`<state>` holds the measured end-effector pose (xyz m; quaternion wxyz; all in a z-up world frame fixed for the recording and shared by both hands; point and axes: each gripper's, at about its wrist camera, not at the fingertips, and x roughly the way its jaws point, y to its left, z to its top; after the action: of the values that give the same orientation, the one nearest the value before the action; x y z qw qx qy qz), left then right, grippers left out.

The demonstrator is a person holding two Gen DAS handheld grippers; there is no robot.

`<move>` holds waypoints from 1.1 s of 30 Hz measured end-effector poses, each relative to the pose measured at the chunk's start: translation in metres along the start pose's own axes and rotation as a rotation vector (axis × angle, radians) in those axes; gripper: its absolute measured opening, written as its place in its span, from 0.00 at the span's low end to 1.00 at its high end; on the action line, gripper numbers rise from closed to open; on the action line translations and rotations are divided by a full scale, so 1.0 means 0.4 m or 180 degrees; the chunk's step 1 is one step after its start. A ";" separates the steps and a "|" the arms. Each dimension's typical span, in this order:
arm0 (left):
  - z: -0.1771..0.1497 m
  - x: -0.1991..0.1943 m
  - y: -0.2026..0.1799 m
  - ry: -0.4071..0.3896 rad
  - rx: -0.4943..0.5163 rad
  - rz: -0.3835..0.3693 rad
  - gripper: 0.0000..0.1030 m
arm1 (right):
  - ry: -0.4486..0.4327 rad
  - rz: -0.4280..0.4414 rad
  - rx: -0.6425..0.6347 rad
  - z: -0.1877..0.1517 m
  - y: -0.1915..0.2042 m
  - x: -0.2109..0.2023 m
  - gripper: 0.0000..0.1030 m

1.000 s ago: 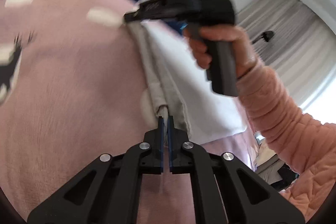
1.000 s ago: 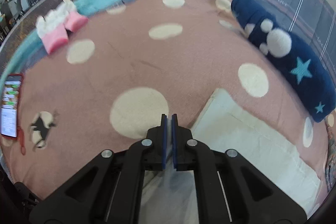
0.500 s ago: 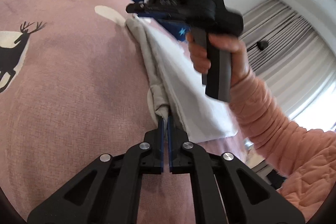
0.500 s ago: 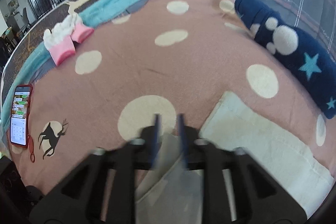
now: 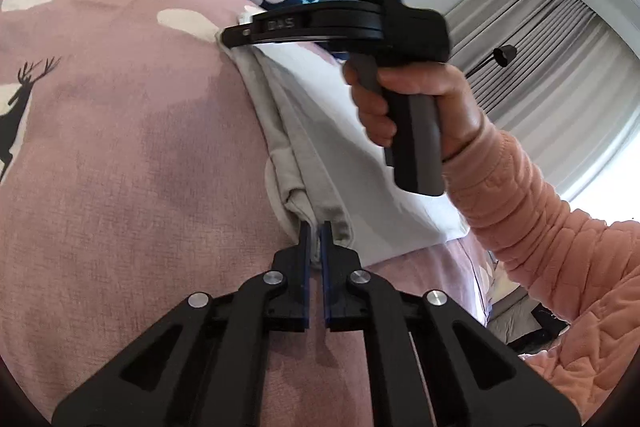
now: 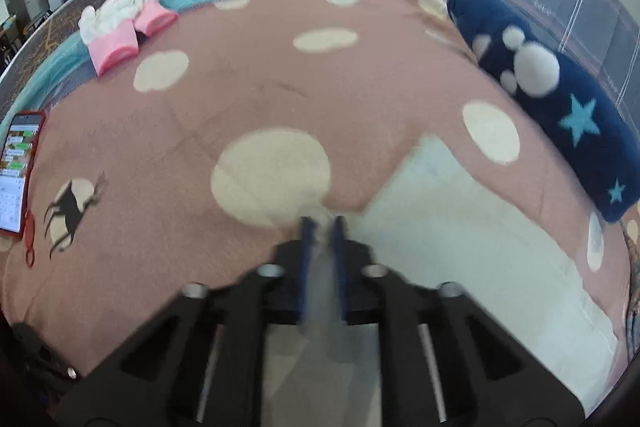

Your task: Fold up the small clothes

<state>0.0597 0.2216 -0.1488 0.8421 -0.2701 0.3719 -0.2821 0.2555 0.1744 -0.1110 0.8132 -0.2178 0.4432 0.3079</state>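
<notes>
On the bed, across the pink spotted cover [image 6: 280, 99], lies the pale garment [image 5: 360, 147] I am folding. Left tongs [image 5: 315, 227] are clenched on the near end of its grey folded edge. Right tongs [image 6: 322, 223] are closing at the far end of that same edge, with cloth between the blades; the right wrist view is blurred, so I judge the bite from the left view, where the right tongs' tip [image 5: 236, 35] sits on the corner.

Step in hand, as I read it: carry this long edge over onto the rest of the cloth.
- Keep both ends level and the edge taut between them, or the fold will sag in the middle.
- Make sure each bite takes every layer, not only the top one.
- Lay it down square to the white edge [image 6: 400, 179] before letting go.

Surface: soft bedding, likely to give and wrinkle underneath, so lift rather than drag.

Room: navy plush with stars [image 6: 560, 107] beside the garment; pink-and-white socks [image 6: 120, 27] and a red-cased phone [image 6: 18, 167] well apart; grey curtains [image 5: 560, 59] by a bright window.
</notes>
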 end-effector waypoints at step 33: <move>-0.011 -0.004 -0.083 0.0051 0.0247 0.0485 0.03 | -0.0192 0.0679 0.0638 -0.294 -0.079 -0.204 0.18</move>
<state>0.0463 0.1985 -0.1288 0.8680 -0.2059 0.3869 -0.2335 0.1743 0.0529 -0.0989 0.8065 -0.0779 0.4676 0.3532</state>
